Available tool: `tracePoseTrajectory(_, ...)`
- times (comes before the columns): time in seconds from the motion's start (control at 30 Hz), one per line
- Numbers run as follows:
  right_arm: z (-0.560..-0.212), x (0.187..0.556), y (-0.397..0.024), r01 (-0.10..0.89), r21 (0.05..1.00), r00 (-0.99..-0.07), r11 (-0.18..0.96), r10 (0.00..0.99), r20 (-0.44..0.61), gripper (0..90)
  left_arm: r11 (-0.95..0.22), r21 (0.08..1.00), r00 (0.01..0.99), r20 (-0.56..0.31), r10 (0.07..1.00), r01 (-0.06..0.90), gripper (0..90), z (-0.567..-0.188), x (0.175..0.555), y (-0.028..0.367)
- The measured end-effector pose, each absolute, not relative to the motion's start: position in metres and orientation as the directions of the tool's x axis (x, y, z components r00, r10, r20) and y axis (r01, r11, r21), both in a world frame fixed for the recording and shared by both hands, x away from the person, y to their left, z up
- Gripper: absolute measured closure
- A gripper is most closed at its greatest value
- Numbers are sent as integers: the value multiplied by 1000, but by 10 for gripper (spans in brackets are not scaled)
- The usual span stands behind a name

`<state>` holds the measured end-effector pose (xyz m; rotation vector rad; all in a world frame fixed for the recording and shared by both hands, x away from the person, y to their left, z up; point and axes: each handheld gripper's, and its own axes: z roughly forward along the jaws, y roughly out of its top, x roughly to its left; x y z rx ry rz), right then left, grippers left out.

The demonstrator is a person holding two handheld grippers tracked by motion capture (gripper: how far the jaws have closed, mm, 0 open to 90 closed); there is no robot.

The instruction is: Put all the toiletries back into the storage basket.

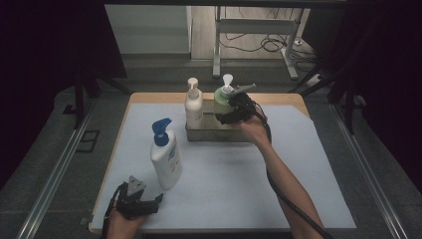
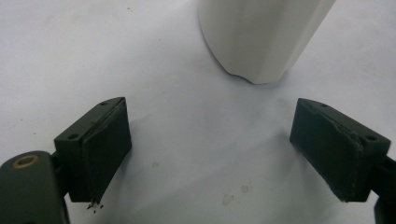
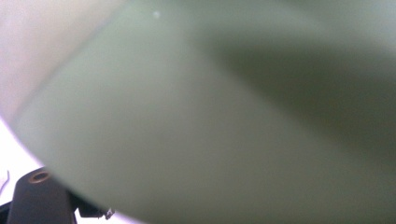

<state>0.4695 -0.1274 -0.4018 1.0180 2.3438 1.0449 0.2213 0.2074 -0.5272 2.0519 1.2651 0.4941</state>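
Green bottle (image 1: pixel 220 101) sits in the metal tray (image 1: pixel 219 133) beside a white bottle (image 1: pixel 193 105), pinched by the right gripper (image 1: pixel 230 113) (seemingly for placing); left gripper (image 1: pixel 144 203) rests spread wide.

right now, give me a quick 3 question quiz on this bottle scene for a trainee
1. True or false: the left gripper holds the blue-capped bottle.
2. Which bottle is the right gripper at? A) the green bottle B) the white bottle with the cream pump C) the blue-capped one
3. How many bottles stand in the metal tray?

Key:
1. False. Its jaws stand open and empty on the white mat, with the bottle's base just ahead of them.
2. A. The right gripper view shows green bottle close up.
3. Two.
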Motion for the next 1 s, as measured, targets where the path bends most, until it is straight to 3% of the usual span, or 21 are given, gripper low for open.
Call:
tracePoseTrajectory(0.47,-422,476,-126,506,724,-661,468,750,-22,130,-307,708,458,-27,889,636,121,-527,221,207)
tracePoseTrajectory(1.0,-428,480,-133,513,752,-660,415,751,35,111,-306,709,458,-26,889,635,122,-527,221,207)
